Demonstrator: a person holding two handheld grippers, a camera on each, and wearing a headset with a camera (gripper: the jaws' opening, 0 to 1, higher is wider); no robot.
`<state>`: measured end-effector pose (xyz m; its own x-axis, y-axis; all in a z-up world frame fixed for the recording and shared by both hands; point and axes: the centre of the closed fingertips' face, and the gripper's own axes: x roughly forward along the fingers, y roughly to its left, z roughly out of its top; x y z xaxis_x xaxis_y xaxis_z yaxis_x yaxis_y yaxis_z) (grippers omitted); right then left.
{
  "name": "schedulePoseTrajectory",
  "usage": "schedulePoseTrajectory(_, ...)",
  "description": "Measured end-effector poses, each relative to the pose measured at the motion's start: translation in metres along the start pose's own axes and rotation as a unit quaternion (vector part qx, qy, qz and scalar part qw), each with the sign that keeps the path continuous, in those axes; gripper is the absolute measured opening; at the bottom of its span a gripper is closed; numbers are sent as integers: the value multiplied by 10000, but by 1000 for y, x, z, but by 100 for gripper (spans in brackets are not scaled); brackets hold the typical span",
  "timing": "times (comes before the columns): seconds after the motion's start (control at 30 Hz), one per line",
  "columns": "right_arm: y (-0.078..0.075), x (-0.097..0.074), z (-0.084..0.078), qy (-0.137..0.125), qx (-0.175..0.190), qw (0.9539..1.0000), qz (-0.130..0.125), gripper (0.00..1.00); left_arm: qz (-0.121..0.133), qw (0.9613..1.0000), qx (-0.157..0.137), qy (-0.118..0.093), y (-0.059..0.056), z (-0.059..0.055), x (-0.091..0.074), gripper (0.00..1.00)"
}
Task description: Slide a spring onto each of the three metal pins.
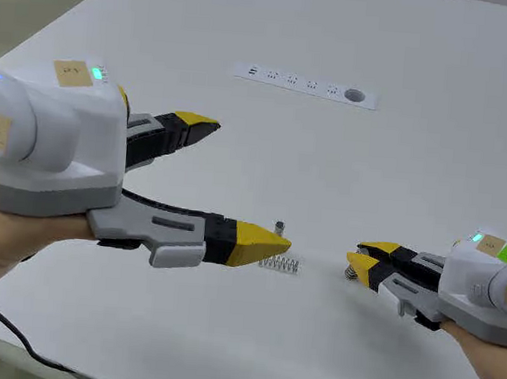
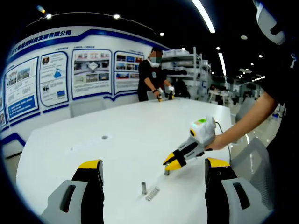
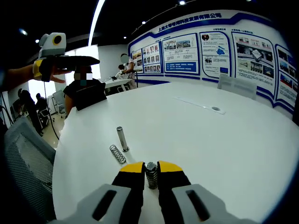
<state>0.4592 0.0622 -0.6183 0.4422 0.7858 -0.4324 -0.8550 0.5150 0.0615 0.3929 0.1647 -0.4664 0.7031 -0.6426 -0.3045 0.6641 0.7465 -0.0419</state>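
My right gripper (image 3: 150,170) is shut on a spring (image 3: 151,177) that sits around an upright metal pin on the white table; in the head view the right gripper (image 1: 364,258) is low at the right, with that spring (image 1: 351,273) at its tips. A bare upright pin (image 1: 278,228) (image 3: 122,138) stands left of it, and a loose spring (image 1: 279,263) (image 3: 117,153) lies flat beside that pin. My left gripper (image 1: 236,184) (image 2: 154,164) hangs open above the table with nothing between its jaws; the bare pin (image 2: 144,187) and loose spring (image 2: 153,193) lie ahead of it.
A white socket strip (image 1: 306,84) is set into the table (image 1: 396,166) farther back. The table's near edge runs along the bottom left. A person works with grippers at the far end of the table (image 2: 154,79). A mesh chair (image 3: 23,177) stands beside the table.
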Motion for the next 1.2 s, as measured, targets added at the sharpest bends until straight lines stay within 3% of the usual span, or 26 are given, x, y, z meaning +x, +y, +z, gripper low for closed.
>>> schedulePoseTrajectory(0.13,-1,-1,0,31,111,9999,-31,12,33,10000,-5,-17,0,1,4,95)
schedulePoseTrajectory(0.2,-3,-3,5,-45,235,9997,-48,18,37,10000,-6,8,0,1,5,95)
schedulePoseTrajectory(0.47,-3,-13,24,-126,14,9999,-49,20,-29,10000,-7,51,-3,-1,1,95)
schedulePoseTrajectory(0.67,17,-14,49,-254,-221,9993,137,20,-14,10000,-20,80,-2,-6,0,96)
schedulePoseTrajectory(0.8,36,-7,48,104,-915,9945,492,20,-10,10000,35,67,1,-6,-1,96)
schedulePoseTrajectory(0.9,54,-1,43,375,-1351,9869,803,20,-2,10000,48,21,6,-5,-2,96)
schedulePoseTrajectory(1.03,70,7,33,678,-1388,9817,1116,20,8,10000,49,57,9,-10,-4,95)
schedulePoseTrajectory(1.2,69,23,22,1062,-1505,9774,1035,19,14,9997,121,200,13,-19,-10,95)
